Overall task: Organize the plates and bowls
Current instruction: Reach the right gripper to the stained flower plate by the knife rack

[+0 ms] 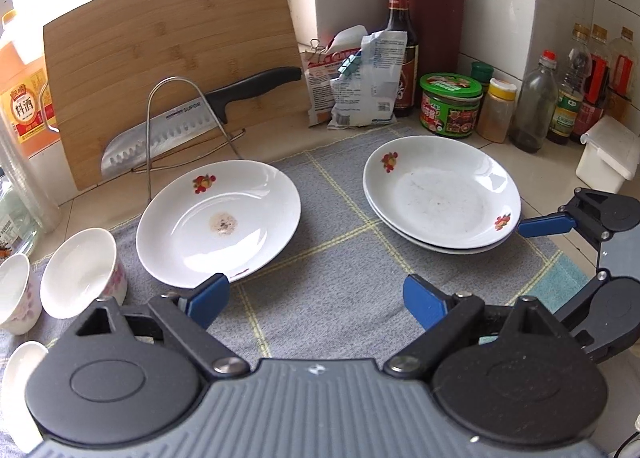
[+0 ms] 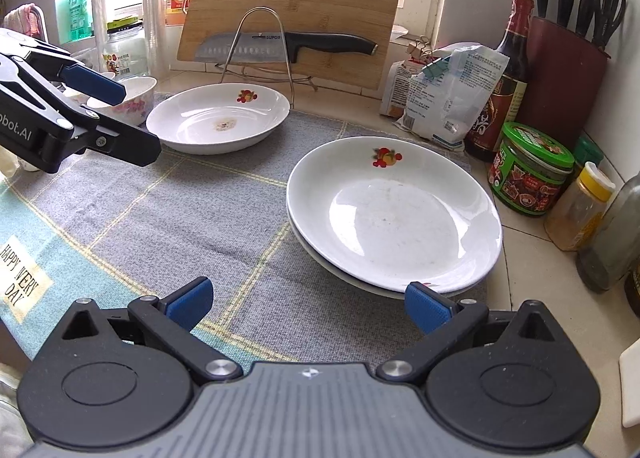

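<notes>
A single white plate (image 1: 218,222) with a brown stain lies on the grey cloth at the left; it also shows in the right wrist view (image 2: 218,122). Two stacked white plates (image 1: 442,194) lie at the right, also in the right wrist view (image 2: 394,214). Small white bowls (image 1: 80,270) with pink flowers stand left of the single plate, one also in the right wrist view (image 2: 134,98). My left gripper (image 1: 316,298) is open and empty, just in front of the single plate. My right gripper (image 2: 308,304) is open and empty, at the stack's near rim.
A cutting board (image 1: 168,58) leans at the back with a knife (image 1: 192,122) on a wire rack. Bottles, jars (image 1: 450,104) and a knife block (image 1: 434,18) line the back right wall. A white box (image 1: 610,154) stands at the right. An oil jug (image 1: 22,98) is at far left.
</notes>
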Action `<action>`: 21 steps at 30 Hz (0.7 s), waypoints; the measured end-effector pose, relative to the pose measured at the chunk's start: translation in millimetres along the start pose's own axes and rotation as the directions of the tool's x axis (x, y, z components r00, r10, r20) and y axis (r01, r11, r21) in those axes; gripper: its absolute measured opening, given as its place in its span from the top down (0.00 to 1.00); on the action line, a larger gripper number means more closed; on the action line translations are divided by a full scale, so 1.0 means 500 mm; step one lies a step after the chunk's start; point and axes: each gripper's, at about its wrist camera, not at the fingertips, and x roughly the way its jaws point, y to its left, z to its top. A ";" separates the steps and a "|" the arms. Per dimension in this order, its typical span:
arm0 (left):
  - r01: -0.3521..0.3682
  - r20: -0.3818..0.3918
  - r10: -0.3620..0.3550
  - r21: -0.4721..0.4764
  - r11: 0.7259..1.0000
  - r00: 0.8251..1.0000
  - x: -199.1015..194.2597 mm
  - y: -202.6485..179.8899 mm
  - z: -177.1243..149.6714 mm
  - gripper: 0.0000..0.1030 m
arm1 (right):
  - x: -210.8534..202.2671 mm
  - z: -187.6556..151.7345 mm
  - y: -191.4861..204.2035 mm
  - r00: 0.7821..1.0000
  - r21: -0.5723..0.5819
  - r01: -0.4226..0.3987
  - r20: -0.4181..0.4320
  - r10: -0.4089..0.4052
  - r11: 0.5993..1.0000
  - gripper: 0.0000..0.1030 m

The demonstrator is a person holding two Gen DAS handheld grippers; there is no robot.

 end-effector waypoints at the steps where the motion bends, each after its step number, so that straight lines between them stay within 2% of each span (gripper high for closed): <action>1: -0.013 -0.010 0.012 -0.002 1.000 1.000 0.002 0.007 -0.006 0.09 | 0.002 0.003 0.005 1.000 0.000 -0.004 0.000 0.004 1.000 0.00; 4: -0.024 -0.028 0.024 -0.004 1.000 0.999 0.011 0.028 -0.027 0.09 | 0.010 0.018 0.025 1.000 0.001 -0.017 -0.007 0.017 1.000 0.00; 13: 0.017 -0.048 -0.020 -0.063 0.998 0.999 0.050 0.104 -0.073 0.09 | 0.029 0.053 0.101 0.998 -0.043 0.009 -0.059 -0.011 0.999 0.00; 21: 0.021 -0.050 -0.023 -0.046 0.999 0.998 0.106 0.148 -0.088 0.09 | 0.046 0.086 0.139 0.995 0.004 0.014 -0.095 -0.013 1.000 0.00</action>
